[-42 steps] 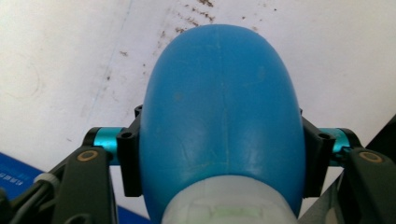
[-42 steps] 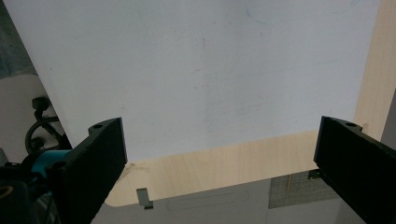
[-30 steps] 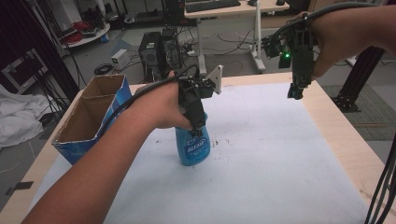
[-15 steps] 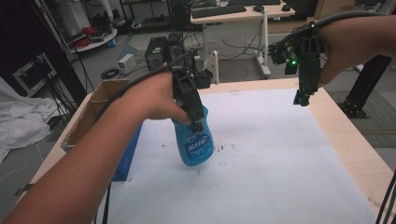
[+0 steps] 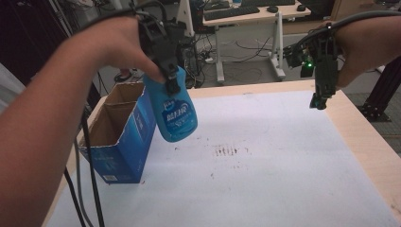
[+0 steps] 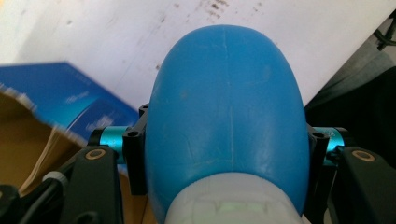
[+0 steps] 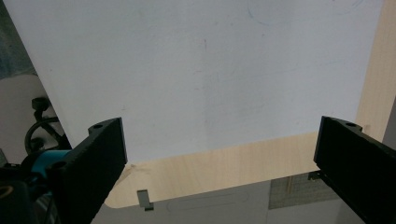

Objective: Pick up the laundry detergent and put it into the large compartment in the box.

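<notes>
Above the left part of the tabletop (image 5: 283, 189), the left gripper (image 5: 165, 56) holds a blue bottle (image 5: 175, 111) in the air, its jaws clamped on the upper part near the neck. The bottle hangs tilted, base down and toward the right, clear of the white sheet (image 5: 265, 156) that covers the tabletop. In the left gripper view the bottle's rounded blue body (image 6: 226, 107) rises between the two jaws, which press on its sides, with its pale cap end nearest the camera. Just left of the bottle stands an open blue cardboard box (image 5: 120, 137), its brown inside showing. At the far right edge of the tabletop the right gripper (image 5: 320, 97) hovers pointing down, its jaws spread wide with nothing between them; the right gripper view shows white sheet and bare wood in the gap
</notes>
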